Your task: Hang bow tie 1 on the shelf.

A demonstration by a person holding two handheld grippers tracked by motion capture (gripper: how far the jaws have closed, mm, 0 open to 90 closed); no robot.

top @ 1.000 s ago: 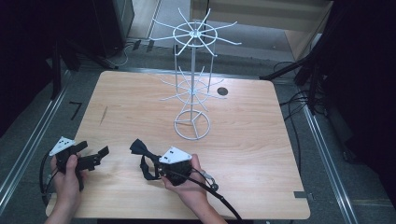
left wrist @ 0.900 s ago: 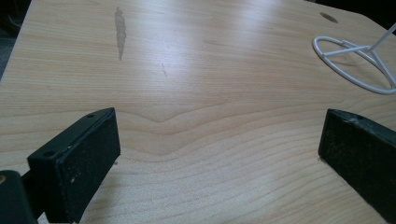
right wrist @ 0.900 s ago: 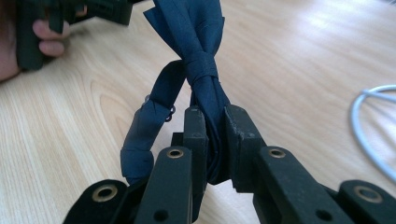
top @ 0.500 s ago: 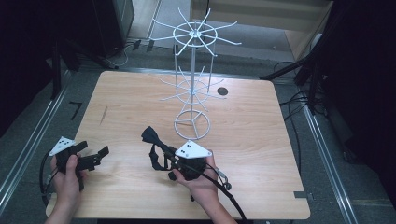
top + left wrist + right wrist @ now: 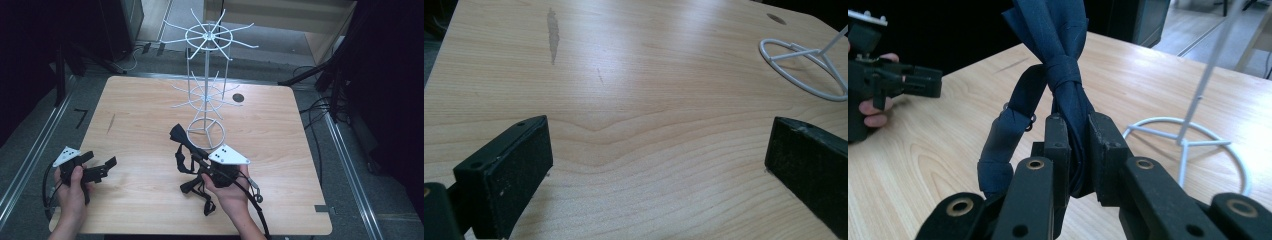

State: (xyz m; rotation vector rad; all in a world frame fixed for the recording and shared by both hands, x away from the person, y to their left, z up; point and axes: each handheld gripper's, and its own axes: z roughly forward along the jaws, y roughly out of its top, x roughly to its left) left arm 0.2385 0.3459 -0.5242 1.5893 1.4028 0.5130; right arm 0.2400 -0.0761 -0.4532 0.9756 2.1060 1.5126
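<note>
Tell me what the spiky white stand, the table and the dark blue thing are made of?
The stand looks like thin metal wire painted glossy white. The table looks like pale wood or wood-look board, with grain lines and a soft sheen. The bow tie in the right tongs looks like matte navy cloth, creased and knotted.

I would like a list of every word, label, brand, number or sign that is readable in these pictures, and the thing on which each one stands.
None: no text can be read in any view.
The dark blue fabric bow tie, the white wire display stand, the light wooden table and the grey three-cornered plate carry no lettering.
The black mark on the floor is no character.
</note>
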